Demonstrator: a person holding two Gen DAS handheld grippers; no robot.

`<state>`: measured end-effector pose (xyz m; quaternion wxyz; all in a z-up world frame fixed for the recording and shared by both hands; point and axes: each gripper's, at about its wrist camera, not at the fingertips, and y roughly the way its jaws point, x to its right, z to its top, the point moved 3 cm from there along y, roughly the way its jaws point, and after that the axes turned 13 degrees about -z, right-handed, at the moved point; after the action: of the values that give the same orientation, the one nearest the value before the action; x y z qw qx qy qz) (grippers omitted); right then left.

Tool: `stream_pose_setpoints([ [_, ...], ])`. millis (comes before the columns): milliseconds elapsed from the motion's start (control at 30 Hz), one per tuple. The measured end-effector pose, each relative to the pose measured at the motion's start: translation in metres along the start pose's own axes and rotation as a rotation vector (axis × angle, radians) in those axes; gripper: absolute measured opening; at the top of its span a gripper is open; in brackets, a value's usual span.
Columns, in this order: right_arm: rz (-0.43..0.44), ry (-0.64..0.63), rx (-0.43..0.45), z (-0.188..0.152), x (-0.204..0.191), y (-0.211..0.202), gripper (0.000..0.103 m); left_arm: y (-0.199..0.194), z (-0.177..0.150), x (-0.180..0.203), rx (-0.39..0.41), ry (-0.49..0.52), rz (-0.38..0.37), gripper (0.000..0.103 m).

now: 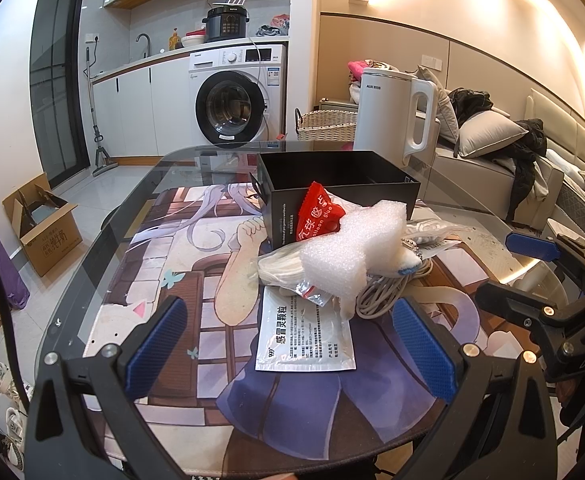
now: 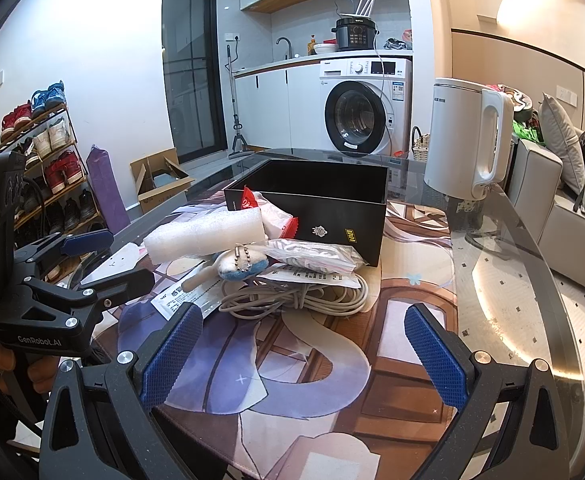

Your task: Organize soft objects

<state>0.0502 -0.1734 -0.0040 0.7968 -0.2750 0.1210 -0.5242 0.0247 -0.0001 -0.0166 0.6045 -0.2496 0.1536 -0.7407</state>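
With both the left hand-held gripper (image 1: 292, 344) and right hand-held gripper (image 2: 304, 356) spread wide and empty, the foam block (image 1: 344, 248), heaped against the black box (image 1: 332, 176) on the counter (image 2: 492, 280), may drag the tangled cable (image 2: 300, 300) along when lifted.

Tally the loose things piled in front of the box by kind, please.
Foam block: 1
Red packet: 1
White printed sachet: 1
Clear zip bags: 2
Coiled cable: 1
Plush keychain: 1
Total: 7

kettle (image 2: 466, 136): 1 o'clock, upright on glass table (image 2: 504, 304)
washer (image 1: 238, 94): 12 o'clock, door shut
basket (image 1: 324, 124): floor, right of washer
carton (image 1: 42, 222): 9 o'clock, flaps open
shoe rack (image 2: 40, 160): 9 o'clock
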Motion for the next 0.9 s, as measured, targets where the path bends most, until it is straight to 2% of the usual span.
stream_pose_setpoints([
  [600, -0.004, 0.007, -0.01, 0.001, 0.006, 0.001, 0.103, -0.001, 0.007, -0.014, -0.009, -0.01, 0.015, 0.103],
  [900, 0.005, 0.003, -0.026, 0.016, 0.014, 0.009, 0.103, -0.002, 0.019, -0.016, -0.003, 0.008, -0.025, 0.103],
])
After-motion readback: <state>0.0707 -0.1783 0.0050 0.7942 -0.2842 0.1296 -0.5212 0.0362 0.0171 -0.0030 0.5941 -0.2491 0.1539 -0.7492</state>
